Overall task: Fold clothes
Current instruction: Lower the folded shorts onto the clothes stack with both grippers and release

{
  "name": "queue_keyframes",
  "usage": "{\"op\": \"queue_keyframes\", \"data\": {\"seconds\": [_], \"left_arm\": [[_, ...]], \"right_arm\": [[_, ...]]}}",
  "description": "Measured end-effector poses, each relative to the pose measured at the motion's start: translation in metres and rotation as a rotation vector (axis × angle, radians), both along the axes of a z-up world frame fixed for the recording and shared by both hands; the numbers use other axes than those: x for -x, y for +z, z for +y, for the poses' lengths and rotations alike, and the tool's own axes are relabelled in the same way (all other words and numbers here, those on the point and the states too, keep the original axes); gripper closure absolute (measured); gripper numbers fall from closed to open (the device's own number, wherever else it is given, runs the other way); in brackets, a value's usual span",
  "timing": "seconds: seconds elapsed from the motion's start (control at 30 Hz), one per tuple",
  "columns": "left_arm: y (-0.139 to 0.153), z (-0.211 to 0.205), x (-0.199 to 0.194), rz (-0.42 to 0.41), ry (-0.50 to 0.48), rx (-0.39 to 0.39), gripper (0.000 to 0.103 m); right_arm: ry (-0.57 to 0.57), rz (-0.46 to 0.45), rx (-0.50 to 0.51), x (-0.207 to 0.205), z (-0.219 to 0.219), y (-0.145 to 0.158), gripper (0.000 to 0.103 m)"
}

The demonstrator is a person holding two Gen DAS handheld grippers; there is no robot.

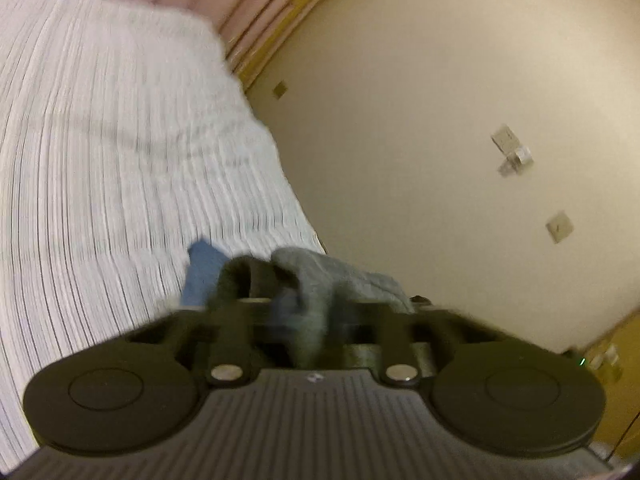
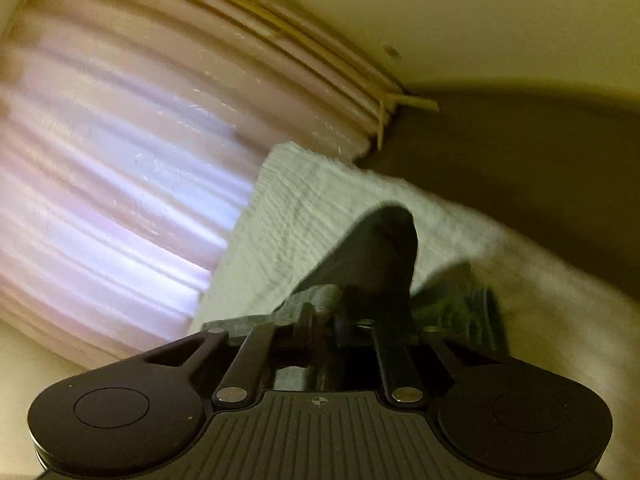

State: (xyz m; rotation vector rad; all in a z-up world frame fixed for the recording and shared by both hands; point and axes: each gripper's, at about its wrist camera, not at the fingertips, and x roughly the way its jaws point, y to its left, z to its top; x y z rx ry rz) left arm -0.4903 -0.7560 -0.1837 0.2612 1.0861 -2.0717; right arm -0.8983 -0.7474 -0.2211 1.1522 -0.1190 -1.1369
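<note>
In the left wrist view, my left gripper is shut on a bunched grey garment, lifted above the striped white bed cover. A blue patch of cloth shows just left of the fingers. In the right wrist view, my right gripper is shut on the same grey garment, whose dark fold rises over the fingers. A pale ribbed cloth spreads beyond it. Both views are blurred by motion.
A cream wall with switch plates lies to the right of the bed. Pink curtains with a yellow-trimmed edge fill the left of the right wrist view. A dark brown surface lies to the right.
</note>
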Motion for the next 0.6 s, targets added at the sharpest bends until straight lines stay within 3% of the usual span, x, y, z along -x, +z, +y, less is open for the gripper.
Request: {"op": "queue_keyframes", "data": {"seconds": [0.17,0.3,0.33,0.4,0.47,0.6], "left_arm": [[0.0,0.015,0.002,-0.064,0.024,0.129,0.093],[-0.015,0.019,0.019,-0.223,0.036,0.128,0.084],[-0.015,0.019,0.021,-0.238,0.045,0.135,0.076],[-0.013,0.017,0.017,-0.235,0.076,0.121,0.061],[-0.01,0.014,0.007,-0.201,0.096,0.096,0.06],[-0.001,0.005,-0.014,-0.138,0.118,0.056,0.06]], "right_arm": [[0.006,0.098,0.154,-0.013,0.004,0.015,0.096],[-0.032,0.155,0.014,-0.019,-0.013,-0.006,0.093],[-0.04,0.145,-0.005,-0.019,-0.015,-0.01,0.093],[-0.062,0.11,-0.006,-0.015,-0.012,-0.007,0.067],[-0.098,0.104,0.007,-0.008,-0.006,0.001,0.043],[-0.112,0.045,0.02,0.012,0.003,0.011,0.043]]}}
